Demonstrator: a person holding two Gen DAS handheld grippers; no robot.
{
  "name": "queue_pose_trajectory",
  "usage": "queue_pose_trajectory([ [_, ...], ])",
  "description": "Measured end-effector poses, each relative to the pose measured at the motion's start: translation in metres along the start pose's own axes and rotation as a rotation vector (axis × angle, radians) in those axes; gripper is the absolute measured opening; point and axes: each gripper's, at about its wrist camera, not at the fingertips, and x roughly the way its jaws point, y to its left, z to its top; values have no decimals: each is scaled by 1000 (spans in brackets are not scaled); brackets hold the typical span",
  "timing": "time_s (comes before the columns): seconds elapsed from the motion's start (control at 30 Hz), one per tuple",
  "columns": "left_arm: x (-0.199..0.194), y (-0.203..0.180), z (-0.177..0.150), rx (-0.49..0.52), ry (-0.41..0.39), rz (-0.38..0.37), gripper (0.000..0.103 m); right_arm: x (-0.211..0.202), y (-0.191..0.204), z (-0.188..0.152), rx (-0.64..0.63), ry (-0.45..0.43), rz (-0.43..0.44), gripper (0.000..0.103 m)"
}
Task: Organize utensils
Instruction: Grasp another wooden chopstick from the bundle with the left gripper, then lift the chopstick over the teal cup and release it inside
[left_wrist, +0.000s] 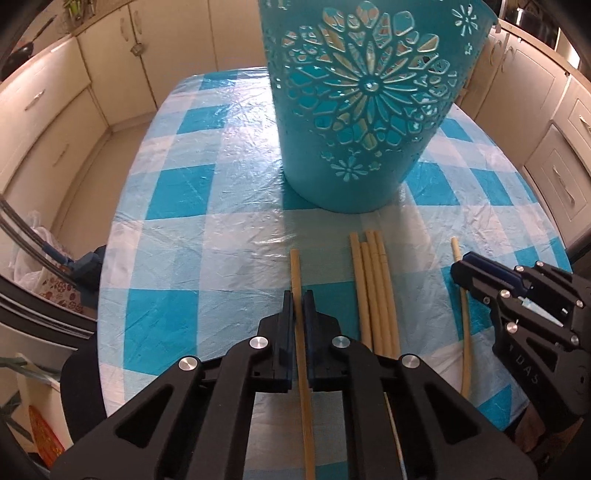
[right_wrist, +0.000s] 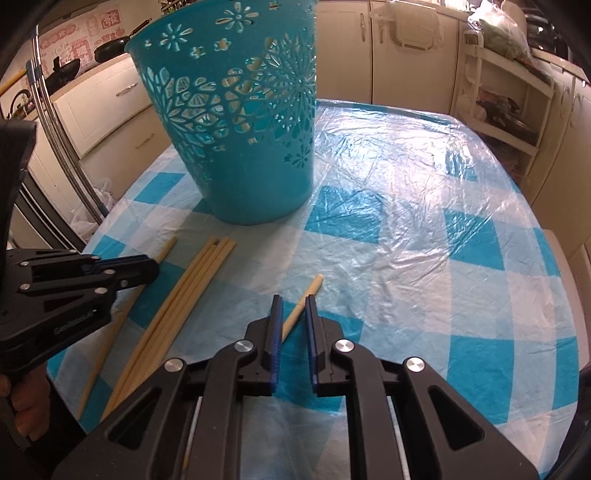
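Note:
A teal cut-out basket (left_wrist: 354, 107) stands on the checked tablecloth (left_wrist: 207, 206); it also shows in the right wrist view (right_wrist: 243, 122). Pale chopsticks lie in front of it. My left gripper (left_wrist: 298, 299) is shut on one chopstick (left_wrist: 296, 269), low over the table. A bundle of several chopsticks (left_wrist: 375, 288) lies just to its right and also shows in the right wrist view (right_wrist: 177, 306). My right gripper (right_wrist: 294, 304) stands slightly open around a single chopstick (right_wrist: 306, 299), the jaws not touching it. That chopstick also shows in the left wrist view (left_wrist: 466, 325).
Cream kitchen cabinets (left_wrist: 62, 110) surround the table. A white shelf unit (right_wrist: 498, 96) stands at the far right. Chrome chair rails (right_wrist: 59, 140) and a plastic bag (left_wrist: 37, 251) sit off the table's left edge. Pans (right_wrist: 110, 46) hang on the far wall.

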Motion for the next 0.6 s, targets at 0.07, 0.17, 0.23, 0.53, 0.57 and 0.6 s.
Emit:
queue_pose_trajectory([
  [0.07,0,1,0,-11,-2,7,6,2,1,3,-7,20,12,12],
  [0.17,1,1,3,-3,9,20,6,1,0,6,15,44,35,16],
  [0.23,1,-2,3,17,5,33,6,1,-3,5,38,37,46,16],
  [0.53,-4,-1,-2,25,-22,34,5,2,-4,-1,35,-15,38,12],
  [0.57,-7,-1,-3,24,-27,33,5,2,-5,-1,37,-15,41,12],
  [0.6,-10,-1,-3,23,-33,30,5,2,-5,-1,38,-16,42,12],
])
